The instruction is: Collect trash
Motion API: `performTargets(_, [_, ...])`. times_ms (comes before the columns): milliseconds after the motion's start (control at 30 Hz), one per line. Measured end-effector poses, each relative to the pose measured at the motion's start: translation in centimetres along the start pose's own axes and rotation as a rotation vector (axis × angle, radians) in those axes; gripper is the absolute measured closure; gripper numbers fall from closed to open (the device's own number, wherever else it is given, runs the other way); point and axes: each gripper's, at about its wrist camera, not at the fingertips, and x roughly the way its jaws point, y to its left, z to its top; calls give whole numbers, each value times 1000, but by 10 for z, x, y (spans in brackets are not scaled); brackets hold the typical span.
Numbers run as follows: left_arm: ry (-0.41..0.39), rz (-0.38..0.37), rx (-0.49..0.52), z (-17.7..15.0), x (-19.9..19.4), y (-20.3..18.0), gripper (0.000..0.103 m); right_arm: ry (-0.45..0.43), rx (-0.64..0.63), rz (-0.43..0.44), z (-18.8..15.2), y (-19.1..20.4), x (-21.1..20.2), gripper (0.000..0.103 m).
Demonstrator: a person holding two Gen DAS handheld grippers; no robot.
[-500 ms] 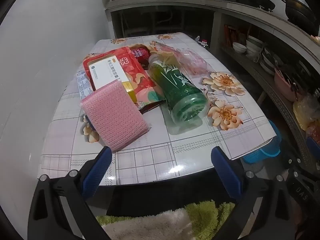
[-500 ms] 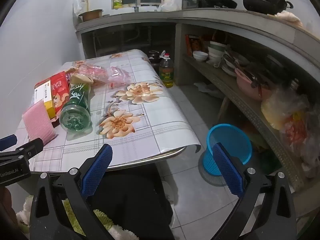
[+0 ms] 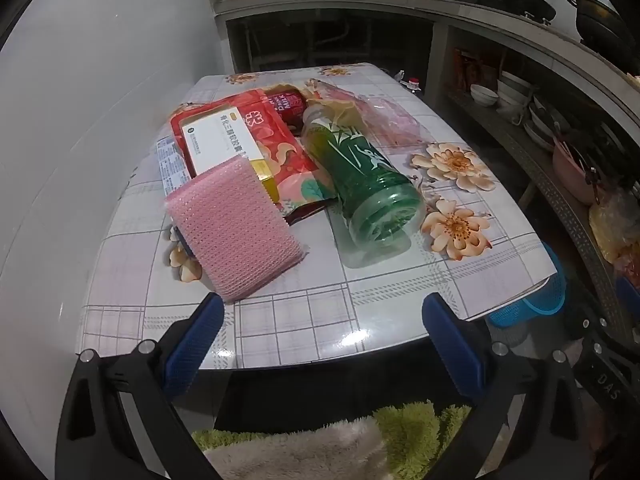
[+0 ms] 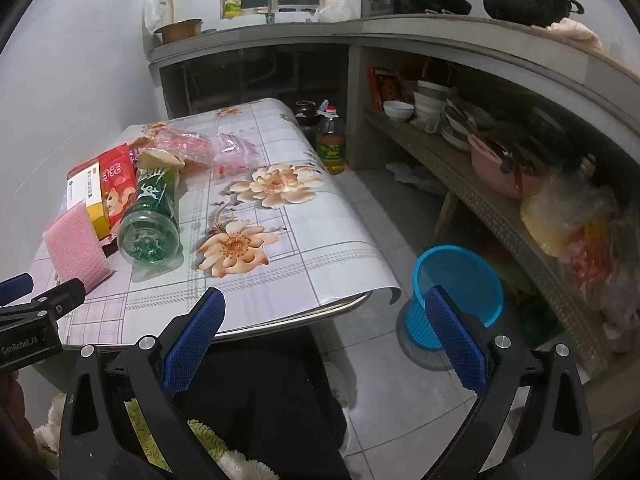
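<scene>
Trash lies heaped on the floral worktop (image 3: 280, 320): a pink sponge pad (image 3: 234, 234), a green bottle (image 3: 368, 178) on its side, and a red packet (image 3: 280, 152) bearing a white box (image 3: 218, 140). In the left wrist view the pad sits at about 11 o'clock from the left gripper (image 3: 320, 340), just beyond its jaws, long axis running 11 to 5 o'clock. Both grippers' jaws stand wide apart, holding nothing. The right gripper (image 4: 320, 336) hangs off the worktop's edge; the blue basket (image 4: 460, 280) stands on the floor at its 1 o'clock. The left gripper seems nearer.
</scene>
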Motion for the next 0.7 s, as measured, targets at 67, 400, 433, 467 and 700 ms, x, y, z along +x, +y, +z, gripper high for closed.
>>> performTargets(67, [4, 2, -3, 1, 0, 0, 6, 0, 0, -1, 0, 1, 1, 7])
performTargets(400, [7, 1, -6, 1, 1, 1, 6, 3, 1, -1, 0, 0, 0, 7])
performTargets(433, [7, 1, -5, 1, 1, 1, 6, 3, 2, -1, 0, -1, -1, 7])
performTargets(467, [7, 2, -4, 1, 1, 2, 6, 2, 2, -1, -1, 0, 1, 7])
performTargets(700, [8, 2, -5, 1, 1, 2, 6, 3, 3, 2, -3, 2, 2, 7])
